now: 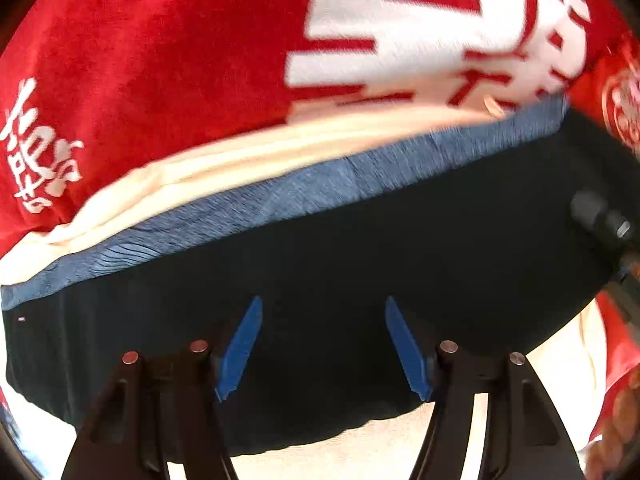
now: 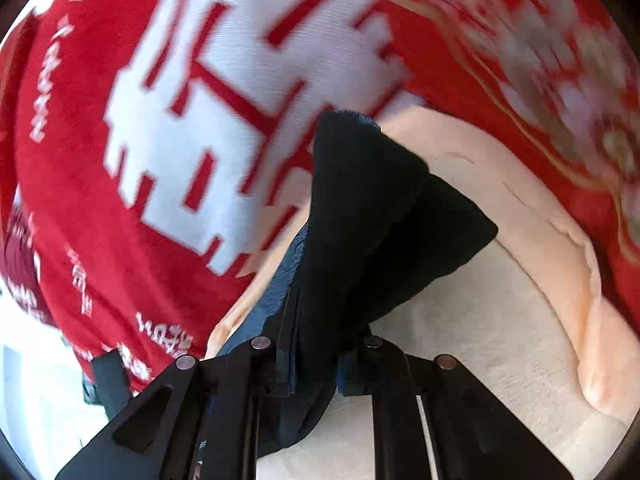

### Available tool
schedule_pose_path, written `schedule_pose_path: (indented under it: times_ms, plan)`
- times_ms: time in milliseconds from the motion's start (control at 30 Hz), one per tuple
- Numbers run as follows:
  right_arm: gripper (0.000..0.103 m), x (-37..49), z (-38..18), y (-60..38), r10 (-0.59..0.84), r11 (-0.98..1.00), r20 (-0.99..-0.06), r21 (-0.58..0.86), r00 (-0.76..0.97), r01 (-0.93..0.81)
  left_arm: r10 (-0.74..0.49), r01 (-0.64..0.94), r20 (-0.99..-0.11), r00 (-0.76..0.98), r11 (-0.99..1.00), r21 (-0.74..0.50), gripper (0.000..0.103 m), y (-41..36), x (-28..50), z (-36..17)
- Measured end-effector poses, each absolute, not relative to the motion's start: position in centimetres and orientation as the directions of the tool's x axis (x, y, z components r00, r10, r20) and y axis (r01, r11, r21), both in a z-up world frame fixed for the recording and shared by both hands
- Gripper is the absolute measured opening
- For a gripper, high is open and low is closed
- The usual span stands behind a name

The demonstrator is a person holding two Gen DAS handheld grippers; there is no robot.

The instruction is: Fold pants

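Pants [image 1: 340,264] dark, spread on cream blanket [image 1: 240,160] beside red printed cloth [image 1: 140,60]. Right gripper [image 2: 316,360] clamped on bunched pants edge. Left gripper [image 1: 324,344] half-spread above pants, holding nothing. Step: gripping for fold. Next, likely: left must pinch fabric too.

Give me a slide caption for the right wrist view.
Right tool clamped on a bunched fold of dark pants, lifted over a cream blanket and a red printed blanket.
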State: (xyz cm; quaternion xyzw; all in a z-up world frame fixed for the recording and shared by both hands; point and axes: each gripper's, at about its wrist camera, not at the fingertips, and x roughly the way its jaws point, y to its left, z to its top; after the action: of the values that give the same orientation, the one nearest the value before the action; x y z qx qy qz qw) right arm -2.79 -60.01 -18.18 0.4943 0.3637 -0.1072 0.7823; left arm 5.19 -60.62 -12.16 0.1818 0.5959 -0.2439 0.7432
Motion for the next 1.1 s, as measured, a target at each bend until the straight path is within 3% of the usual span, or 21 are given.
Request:
schedule_pose_path:
  times_ms: [400, 667, 700, 767, 1033, 1100]
  plan:
    - [0.015, 2.3, -12.8, -52.7, 0.194, 0.775, -0.740, 0.518, 0.644, 0.362, -0.227, 0.636, -0.947, 0.229, 0.771, -0.031, 0.067, -59.3, 2.6, -13.6]
    - [0.014, 4.7, -9.9, -45.3, 0.137, 0.914, -0.799, 0.330, 0.586, 0.235, -0.282, 0.577, -0.938, 0.202, 0.808, -0.119, 0.067, -51.1, 3.7, -10.5]
    - [0.015, 5.2, -10.0, -44.2, 0.126, 0.926, -0.808, 0.304, 0.575, 0.224, -0.274, 0.576, -0.937, 0.218, 0.811, -0.103, 0.075, -49.3, 4.2, -10.2]
    - [0.015, 6.3, -10.4, -41.4, 0.101, 0.950, -0.836, 0.242, 0.539, 0.199, -0.246, 0.571, -0.936, 0.253, 0.819, -0.061, 0.090, -45.8, 4.7, -9.3]
    - [0.028, 9.1, -17.6, -27.7, -0.043, 0.999, -0.932, -0.036, 0.361, 0.026, -0.101, 0.469, -0.950, 0.295, 0.881, 0.052, 0.090, -33.2, 9.3, -10.0]
    - [0.033, 8.9, -20.0, -24.1, -0.163, 0.982, -0.929, -0.186, 0.332, -0.040, -0.072, 0.426, -0.954, 0.290, 0.903, 0.061, 0.090, -29.9, 10.1, -10.0]
